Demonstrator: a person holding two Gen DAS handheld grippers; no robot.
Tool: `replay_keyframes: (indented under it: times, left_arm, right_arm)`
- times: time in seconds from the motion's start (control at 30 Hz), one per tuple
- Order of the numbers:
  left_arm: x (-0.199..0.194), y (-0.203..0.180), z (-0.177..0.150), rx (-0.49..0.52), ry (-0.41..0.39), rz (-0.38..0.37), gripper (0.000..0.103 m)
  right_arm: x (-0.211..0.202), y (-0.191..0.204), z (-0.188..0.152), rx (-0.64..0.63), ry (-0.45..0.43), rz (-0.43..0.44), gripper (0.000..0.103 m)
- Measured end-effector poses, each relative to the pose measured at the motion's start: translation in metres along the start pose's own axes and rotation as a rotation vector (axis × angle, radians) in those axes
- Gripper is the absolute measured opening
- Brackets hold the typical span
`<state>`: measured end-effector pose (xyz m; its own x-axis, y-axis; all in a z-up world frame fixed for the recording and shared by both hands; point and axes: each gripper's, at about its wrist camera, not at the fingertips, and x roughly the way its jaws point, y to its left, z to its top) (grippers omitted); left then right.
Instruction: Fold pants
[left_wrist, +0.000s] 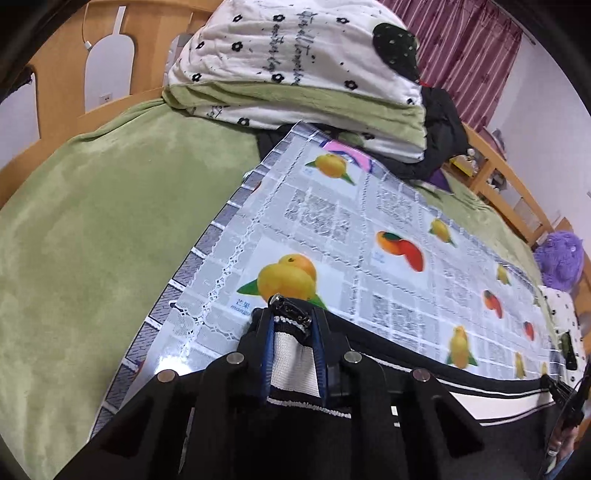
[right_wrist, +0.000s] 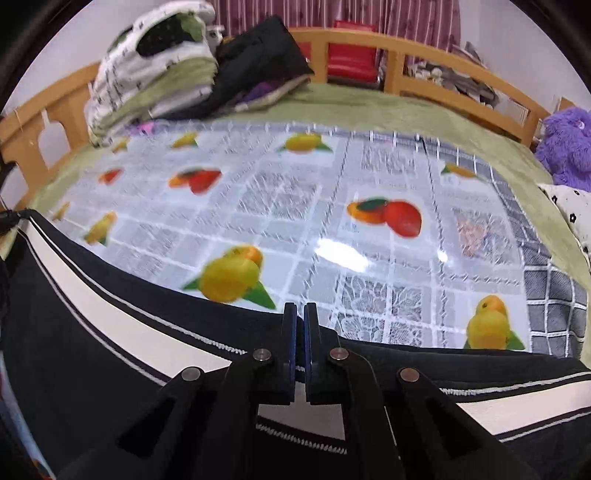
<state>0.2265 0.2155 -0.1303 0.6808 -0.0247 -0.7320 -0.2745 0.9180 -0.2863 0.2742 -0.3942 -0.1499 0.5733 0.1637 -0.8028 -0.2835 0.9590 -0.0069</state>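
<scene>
A: Where are the pants (right_wrist: 110, 332)?
B: They hang stretched over the near edge of the fruit-print cloth (right_wrist: 332, 206) on the bed (left_wrist: 92, 221).
A: And the grippers?
B: The left gripper (left_wrist: 293, 332) pinches the striped fabric, and the right gripper (right_wrist: 300, 339) is clamped on it too.

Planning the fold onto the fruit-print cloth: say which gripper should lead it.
Left, probably: the left gripper visibly clamps the pants' striped edge at its end. The right gripper pinches mid-edge, better suited to following.
</scene>
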Motion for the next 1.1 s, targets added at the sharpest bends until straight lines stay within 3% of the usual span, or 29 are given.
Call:
replay_keyframes:
  times: [0.07, 0.2, 0.27, 0.33, 0.4, 0.43, 0.53, 0.63, 0.7, 0.8, 0.87, 0.97, 1.1]
  left_arm:
    - [0.014, 0.0, -0.004, -0.004, 0.032, 0.027, 0.019]
    - [0.021, -0.006, -0.007, 0.026, 0.05, 0.071, 0.02]
    - [0.016, -0.01, -0.007, 0.054, 0.063, 0.1, 0.032]
    - [0.007, -0.013, -0.008, 0.078, 0.07, 0.122, 0.041]
    - [-0.008, -0.017, -0.013, 0.109, 0.051, 0.117, 0.051]
    - [-0.013, -0.019, -0.015, 0.121, 0.043, 0.118, 0.055]
    - [-0.032, -0.032, -0.024, 0.172, 0.006, 0.114, 0.057]
    - [-0.036, -0.051, -0.029, 0.207, -0.006, 0.048, 0.063]
    - [-0.028, -0.068, -0.033, 0.257, 0.004, 0.031, 0.063]
    - [-0.011, -0.085, -0.034, 0.327, -0.012, 0.08, 0.063]
    - [0.011, -0.082, -0.035, 0.311, 0.021, 0.118, 0.063]
    - [0.045, -0.064, -0.036, 0.224, 0.125, 0.105, 0.063]
    - [0.042, -0.067, -0.039, 0.234, 0.088, 0.119, 0.063]
  right_arm:
    - [0.017, 0.0, -0.005, 0.003, 0.041, -0.008, 0.003]
    - [0.02, -0.003, -0.006, 0.062, 0.025, -0.018, 0.003]
    - [0.01, -0.003, -0.005, 0.069, 0.022, -0.037, 0.006]
    - [-0.014, -0.009, -0.008, 0.093, -0.03, -0.063, 0.015]
    - [-0.038, -0.025, -0.015, 0.144, -0.089, -0.086, 0.044]
    - [-0.048, -0.036, -0.02, 0.174, -0.107, -0.103, 0.047]
    - [-0.05, -0.063, -0.033, 0.218, -0.057, -0.163, 0.048]
    - [-0.012, -0.076, -0.043, 0.191, 0.078, -0.254, 0.047]
    - [-0.005, -0.079, -0.045, 0.189, 0.035, -0.25, 0.047]
    - [-0.003, -0.088, -0.043, 0.231, 0.017, -0.228, 0.048]
    - [-0.003, -0.087, -0.044, 0.221, 0.014, -0.231, 0.049]
    - [-0.003, -0.088, -0.046, 0.219, 0.009, -0.229, 0.05]
    - [-0.004, -0.086, -0.048, 0.224, -0.004, -0.203, 0.056]
